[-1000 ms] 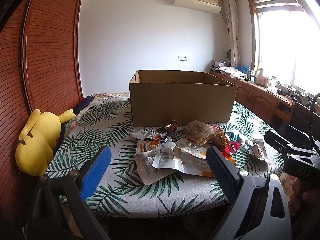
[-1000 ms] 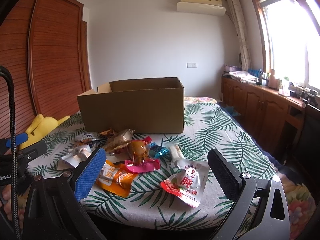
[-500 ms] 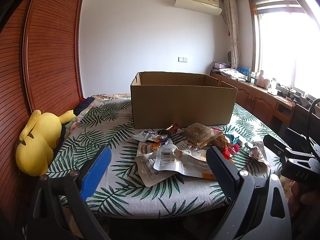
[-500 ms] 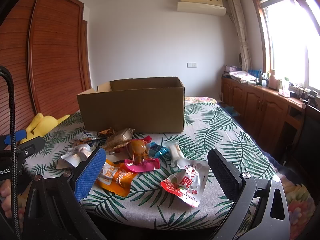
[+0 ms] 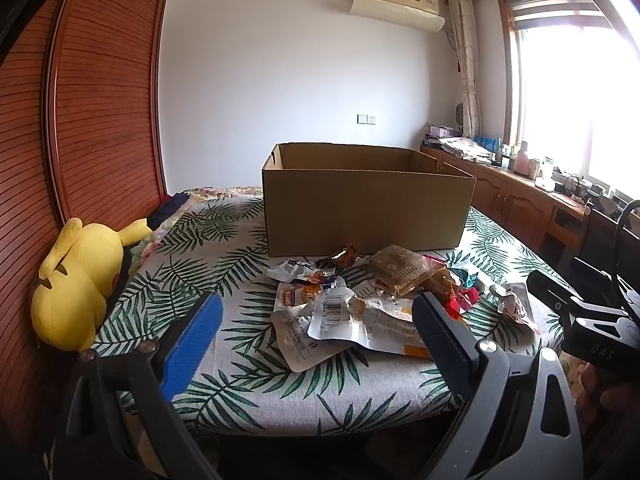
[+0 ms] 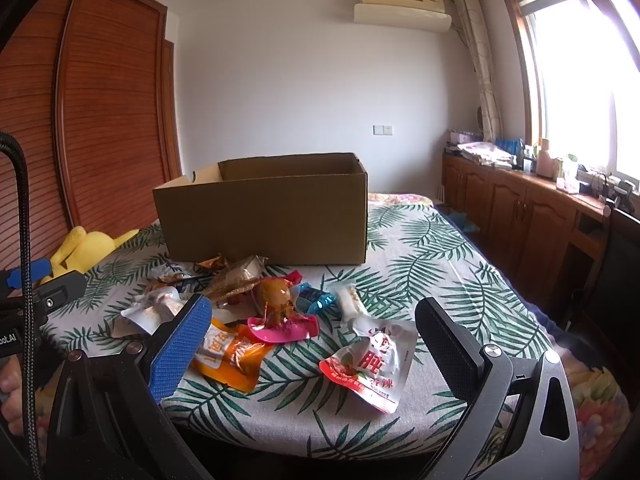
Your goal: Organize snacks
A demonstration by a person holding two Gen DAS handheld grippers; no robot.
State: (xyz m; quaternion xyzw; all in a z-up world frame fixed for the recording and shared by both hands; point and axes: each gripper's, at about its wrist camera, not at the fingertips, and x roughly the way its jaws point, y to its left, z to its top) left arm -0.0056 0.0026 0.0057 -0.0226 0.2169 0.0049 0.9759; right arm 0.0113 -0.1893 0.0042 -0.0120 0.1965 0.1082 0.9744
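A heap of snack packets (image 5: 360, 304) lies on the leaf-print cloth in front of an open cardboard box (image 5: 366, 212). The box (image 6: 268, 220) and the packets also show in the right wrist view, with a red-and-white pouch (image 6: 370, 364), an orange pouch (image 6: 228, 356) and a pink-edged pouch (image 6: 280, 312) nearest. My left gripper (image 5: 316, 344) is open and empty, held near the table's front edge. My right gripper (image 6: 308, 348) is open and empty, also short of the packets.
A yellow plush toy (image 5: 76, 284) lies at the table's left edge by a wooden slatted wardrobe (image 5: 80, 120). A wooden cabinet (image 6: 532, 208) with clutter runs along the window at right. The other gripper shows at the right edge of the left wrist view (image 5: 592, 320).
Both views have shifted only slightly; the left gripper has drawn back or tilted a little, so the box and packets sit lower in its view. Neither gripper has opened, shut or taken anything.
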